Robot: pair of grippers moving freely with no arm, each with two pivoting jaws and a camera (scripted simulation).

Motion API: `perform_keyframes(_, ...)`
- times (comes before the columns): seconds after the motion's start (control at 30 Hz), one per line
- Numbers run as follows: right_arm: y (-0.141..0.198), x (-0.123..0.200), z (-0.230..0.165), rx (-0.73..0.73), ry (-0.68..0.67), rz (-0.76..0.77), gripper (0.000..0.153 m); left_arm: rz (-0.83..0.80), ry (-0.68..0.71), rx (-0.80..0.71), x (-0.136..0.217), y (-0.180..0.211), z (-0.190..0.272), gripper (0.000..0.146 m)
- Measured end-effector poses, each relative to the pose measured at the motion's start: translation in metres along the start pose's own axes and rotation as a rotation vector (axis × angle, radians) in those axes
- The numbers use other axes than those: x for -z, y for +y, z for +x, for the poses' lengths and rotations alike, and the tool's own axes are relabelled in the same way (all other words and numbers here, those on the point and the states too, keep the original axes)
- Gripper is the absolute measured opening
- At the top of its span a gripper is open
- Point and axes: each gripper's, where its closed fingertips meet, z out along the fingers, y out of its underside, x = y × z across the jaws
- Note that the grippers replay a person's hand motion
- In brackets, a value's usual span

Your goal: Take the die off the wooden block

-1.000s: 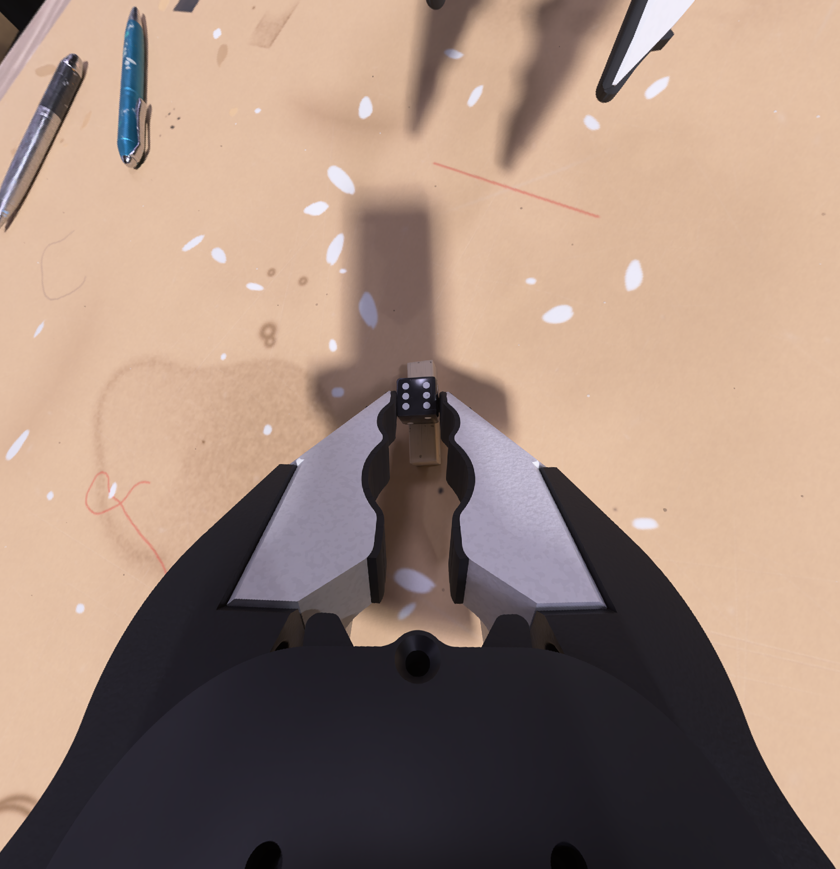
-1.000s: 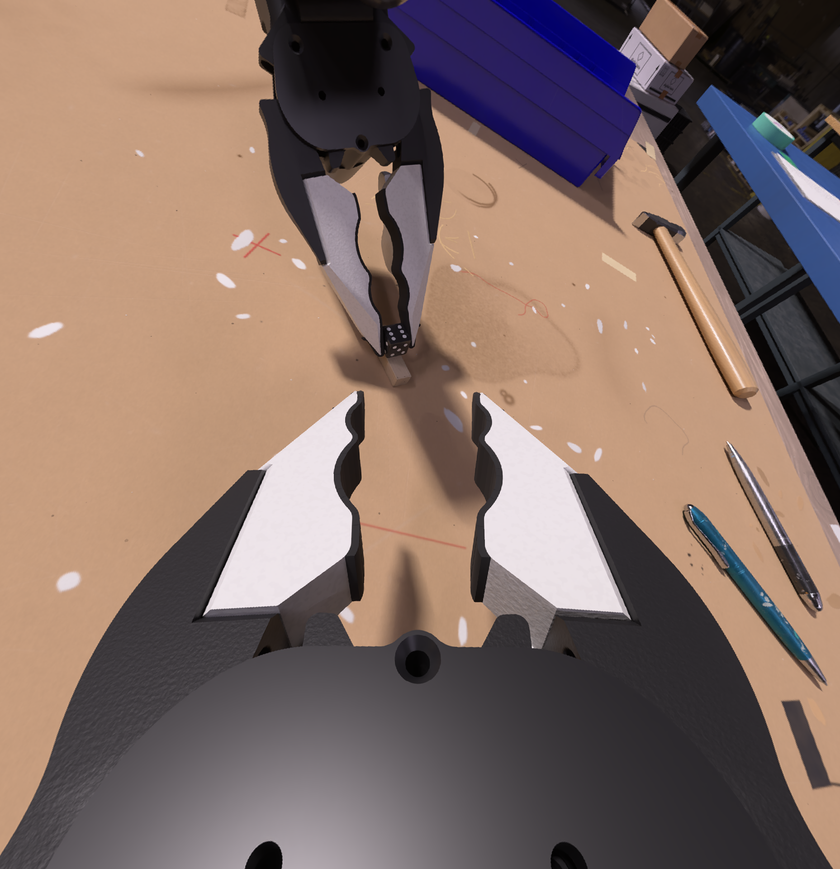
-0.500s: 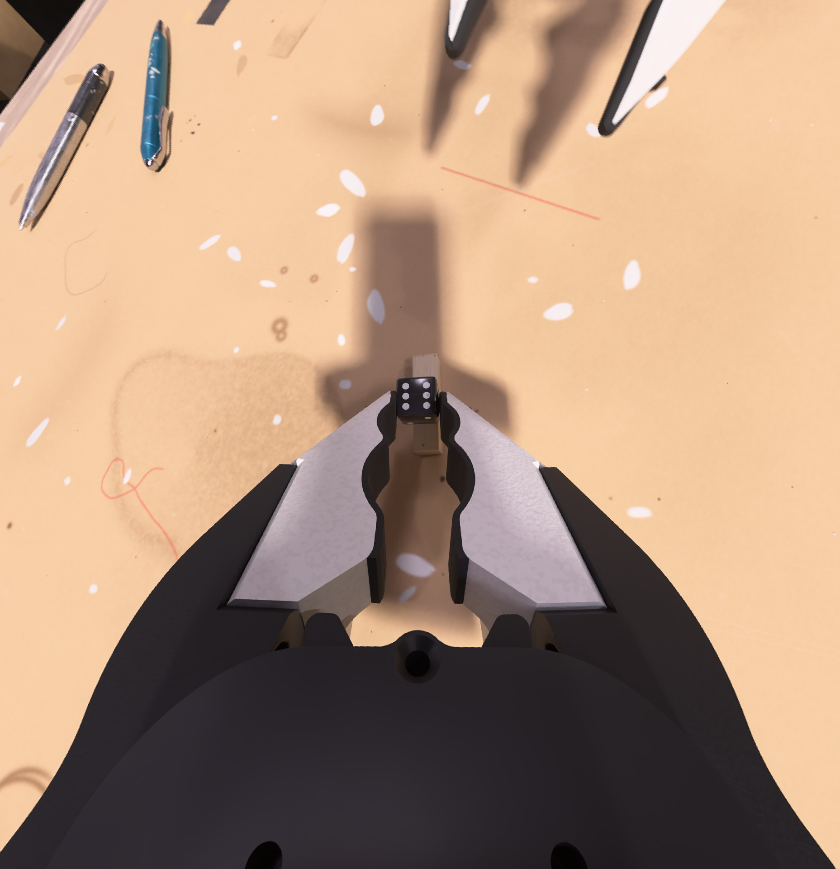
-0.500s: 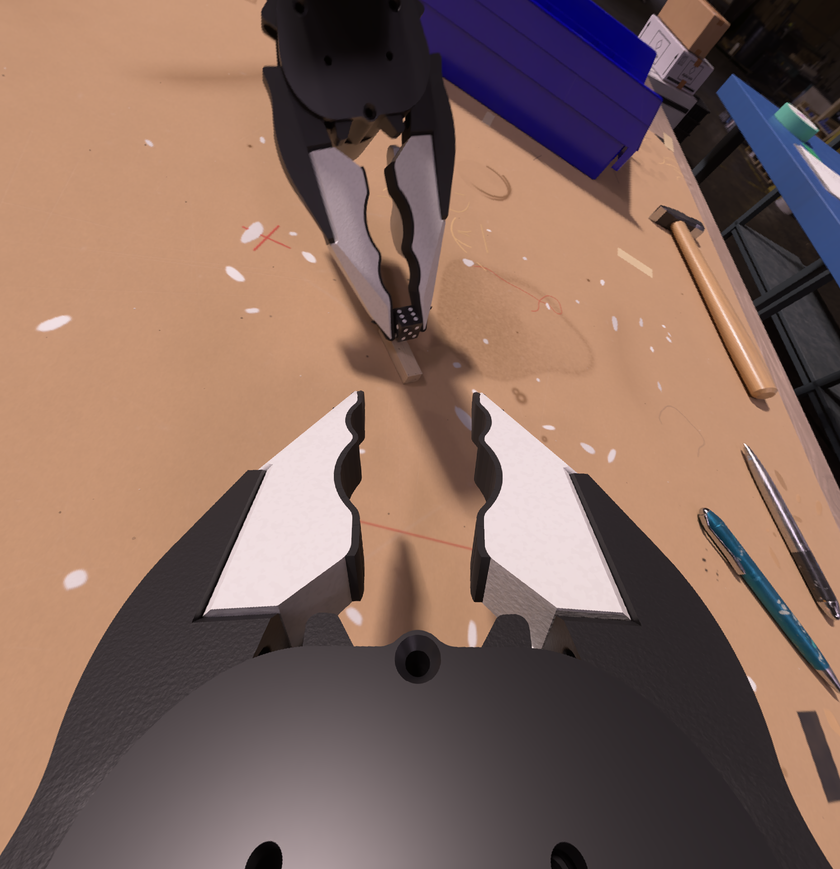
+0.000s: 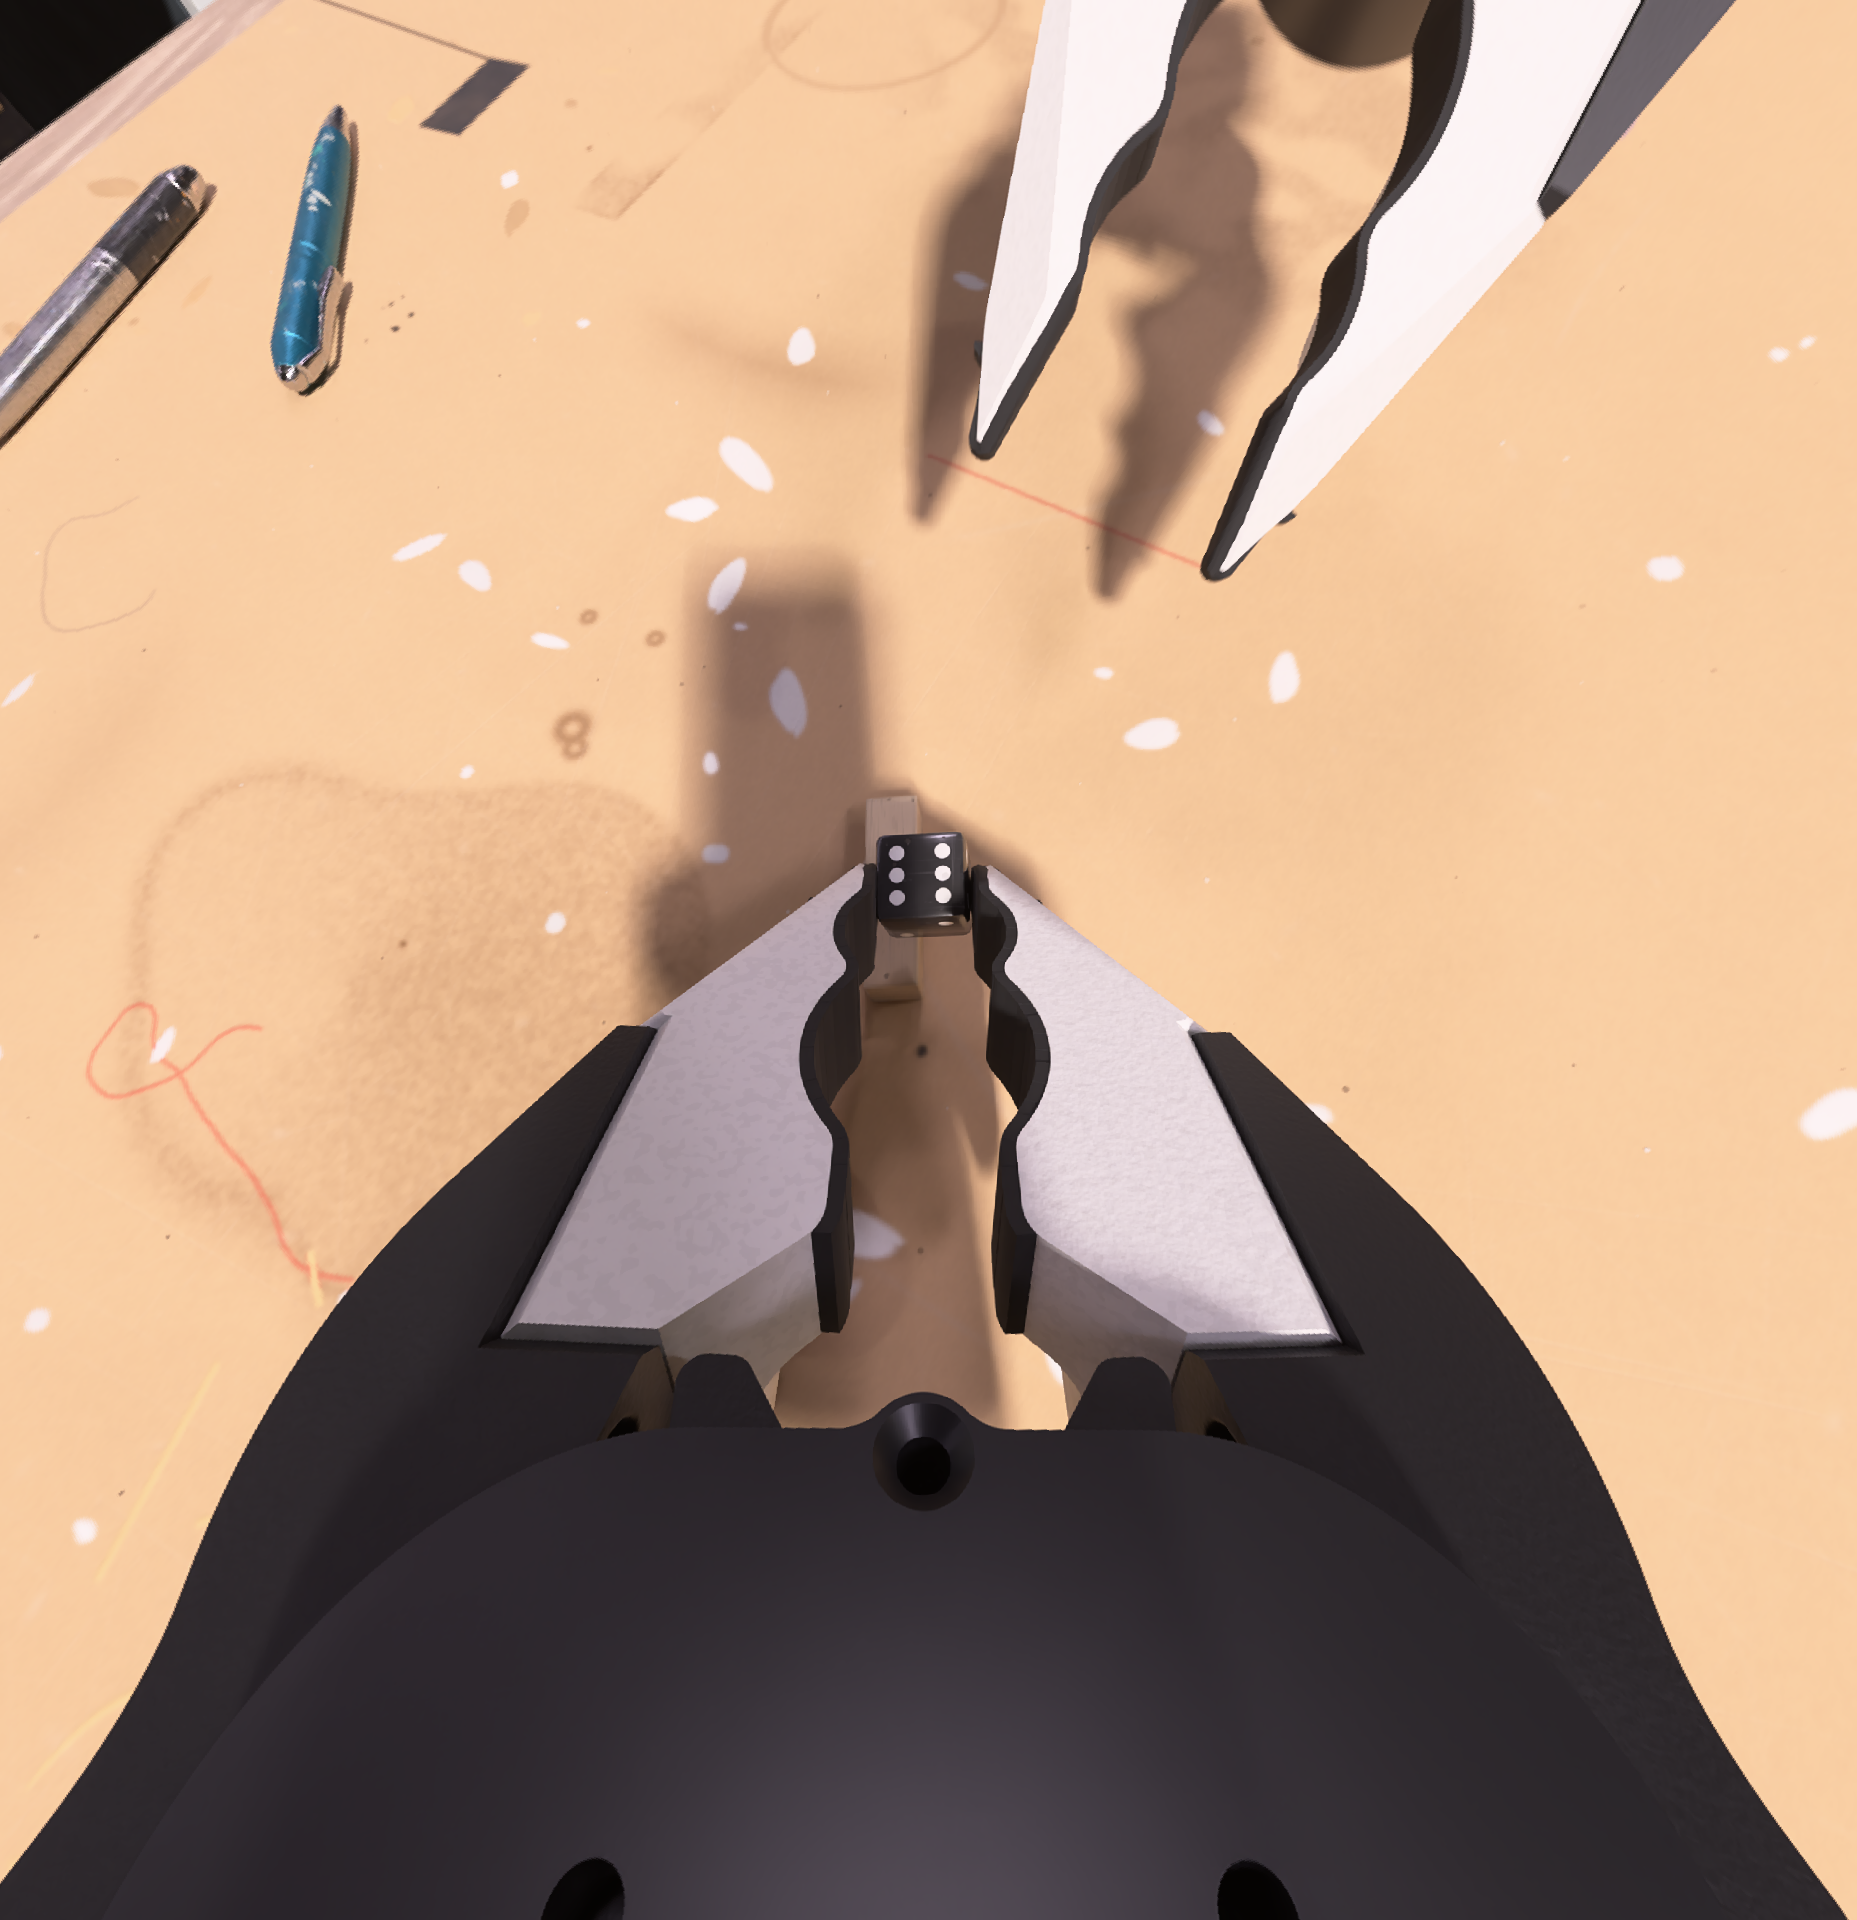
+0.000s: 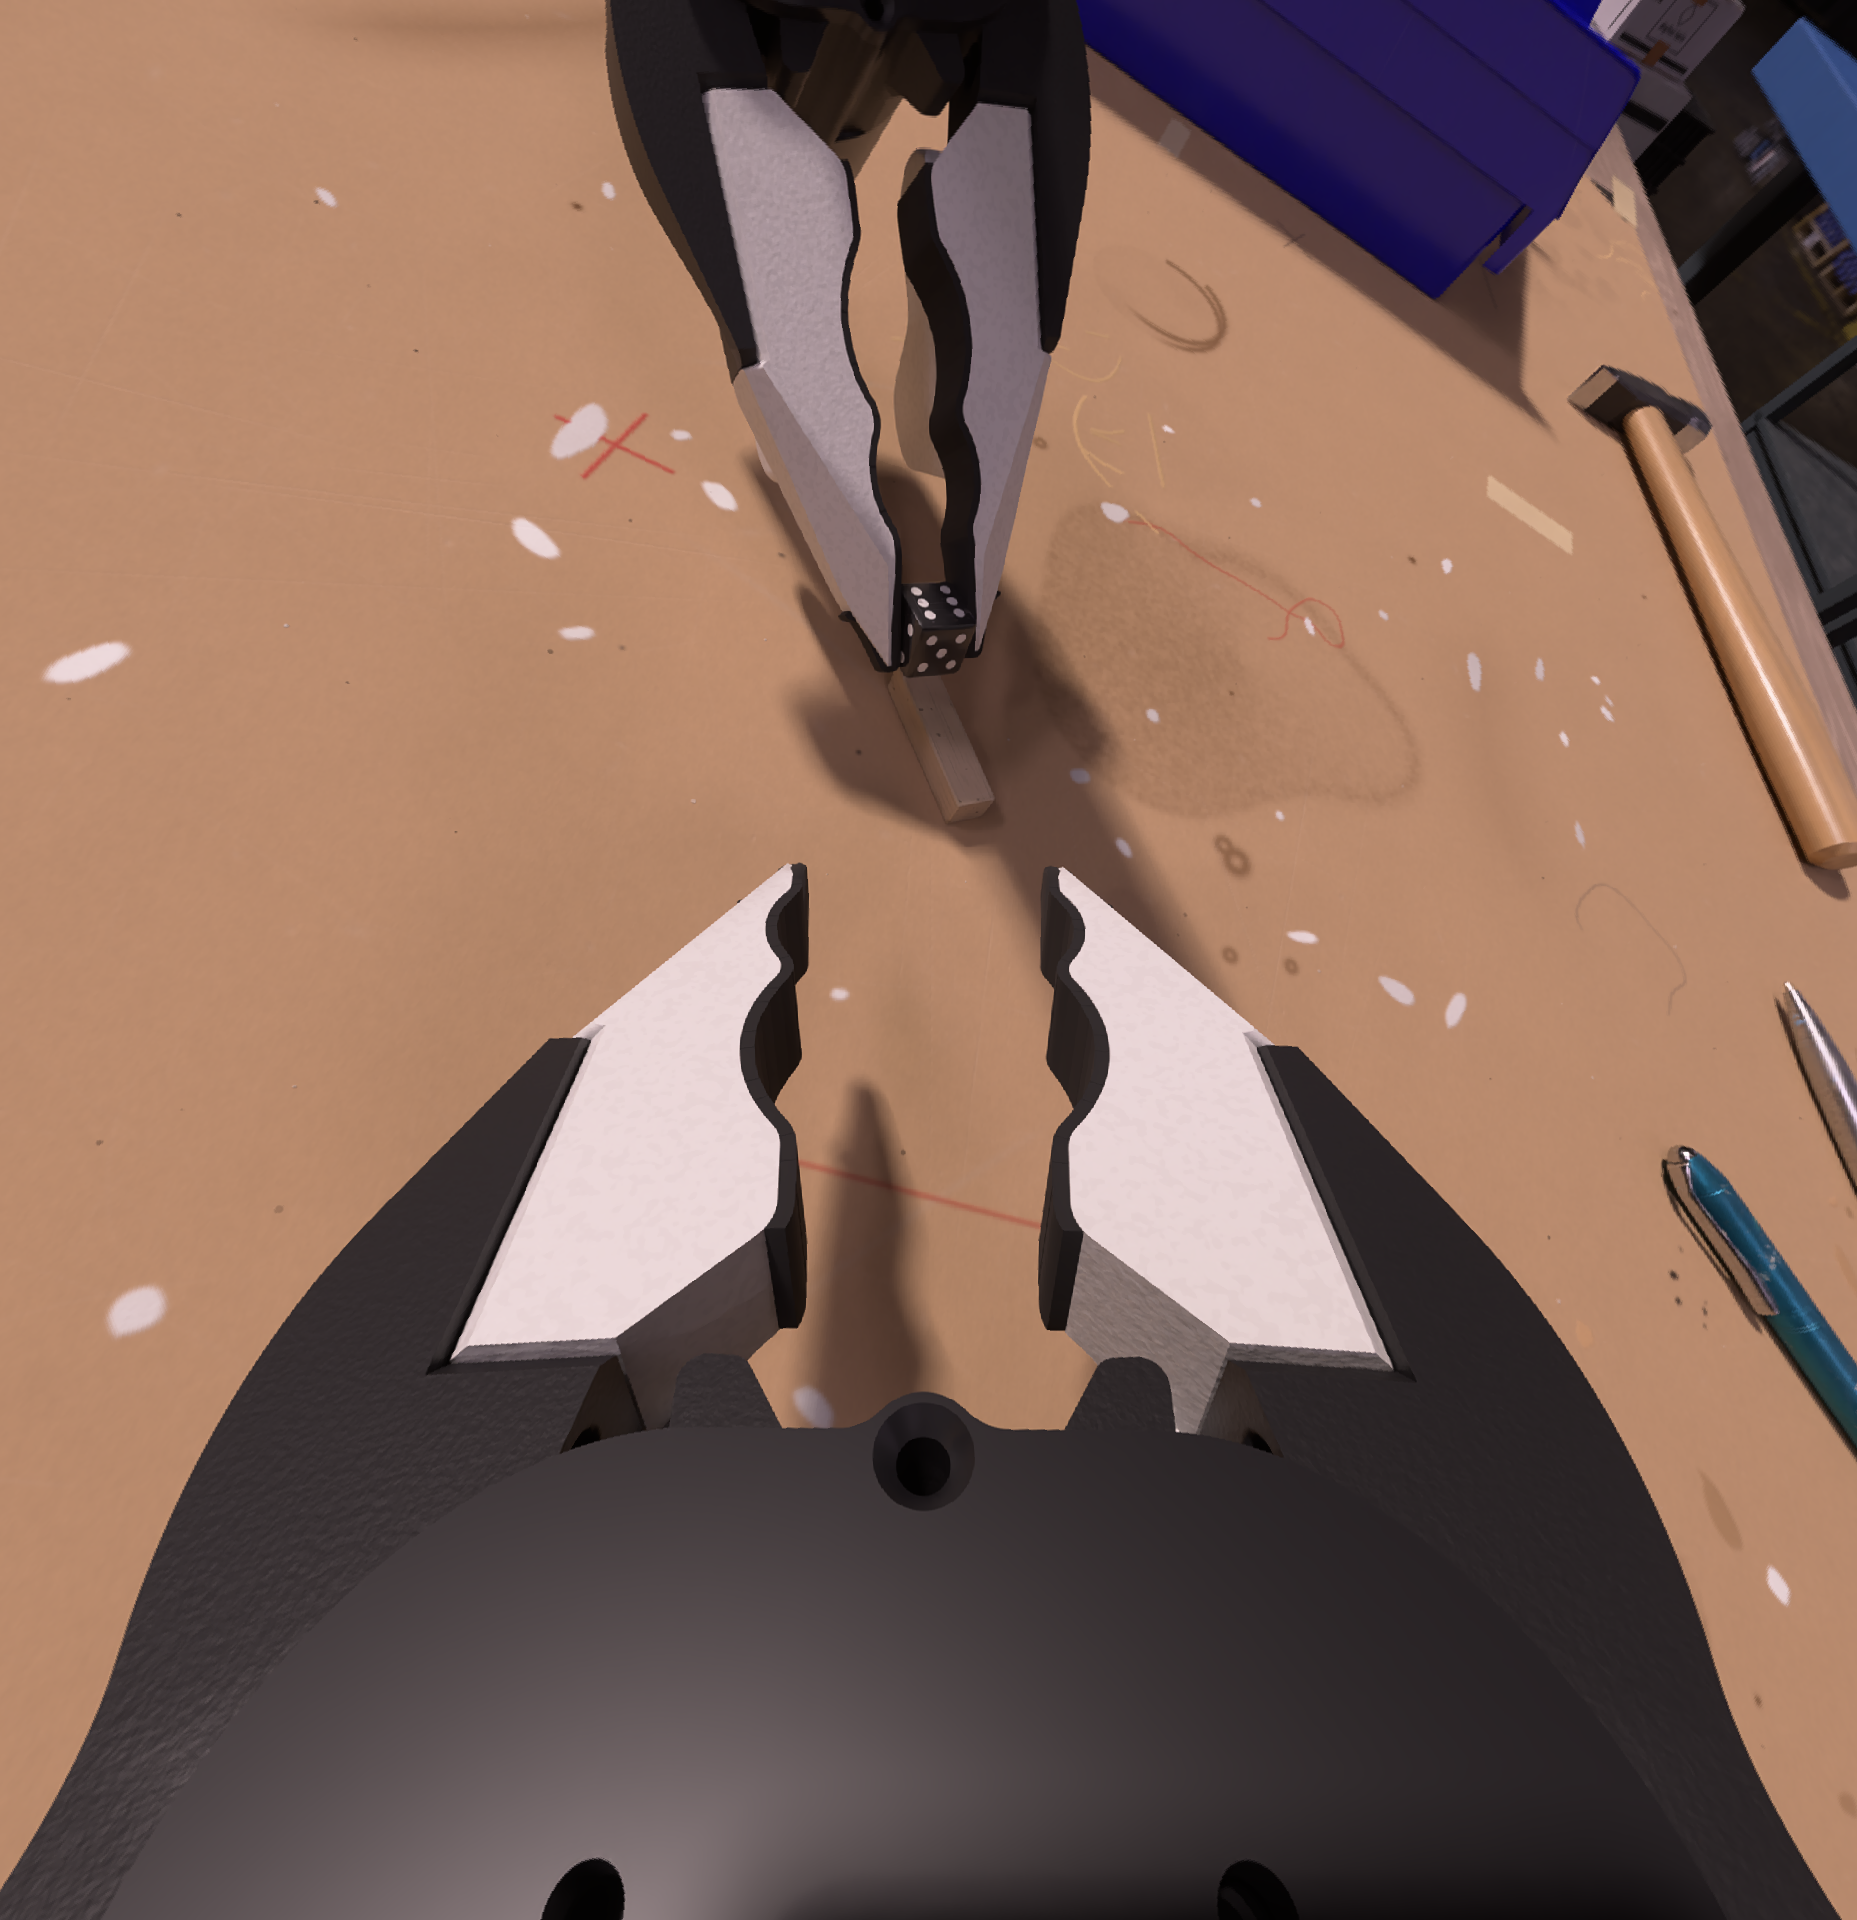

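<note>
My left gripper [image 5: 919,885] is shut on the black die with white pips [image 5: 919,881], pinching it between the fingertips. The thin wooden block [image 5: 889,971] lies flat on the tan table directly beneath and shows both beyond and under the die. In the right wrist view the left gripper [image 6: 932,646] holds the die [image 6: 939,629] just above the far end of the block [image 6: 950,764]. My right gripper [image 6: 924,881] is open and empty, close in front of the block; it also shows in the left wrist view [image 5: 1103,507].
A hammer [image 6: 1734,623] lies at the right, with a teal pen [image 6: 1786,1299] and a silver pen [image 6: 1838,1101] nearer the table edge. Blue bins [image 6: 1371,135] stand at the far right. The pens also show in the left wrist view [image 5: 311,249].
The left gripper has risen with the die, so more of the block shows under it. The right gripper has moved closer to the left gripper and the block.
</note>
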Motion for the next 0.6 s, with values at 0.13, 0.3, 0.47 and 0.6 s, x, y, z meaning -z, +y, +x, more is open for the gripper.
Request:
perform_keyframes(0.13, -0.006, 0.001, 0.001, 0.031, 0.022, 0.044, 0.045, 0.041, -0.004, 0.002, 0.001, -0.007, 0.002, 0.017)
perform_keyframes(0.3, -0.017, 0.008, 0.002, 0.076, 0.048, 0.122, 0.045, 0.105, 0.023, 0.05, 0.006, -0.017, 0.003, 0.017)
perform_keyframes(0.47, -0.027, 0.013, 0.001, 0.118, 0.064, 0.175, 0.045, 0.165, 0.028, 0.065, 0.011, -0.026, 0.004, 0.017)
perform_keyframes(0.6, -0.034, 0.017, 0.001, 0.149, 0.086, 0.201, 0.044, 0.184, 0.029, 0.054, 0.013, -0.031, 0.007, 0.017)
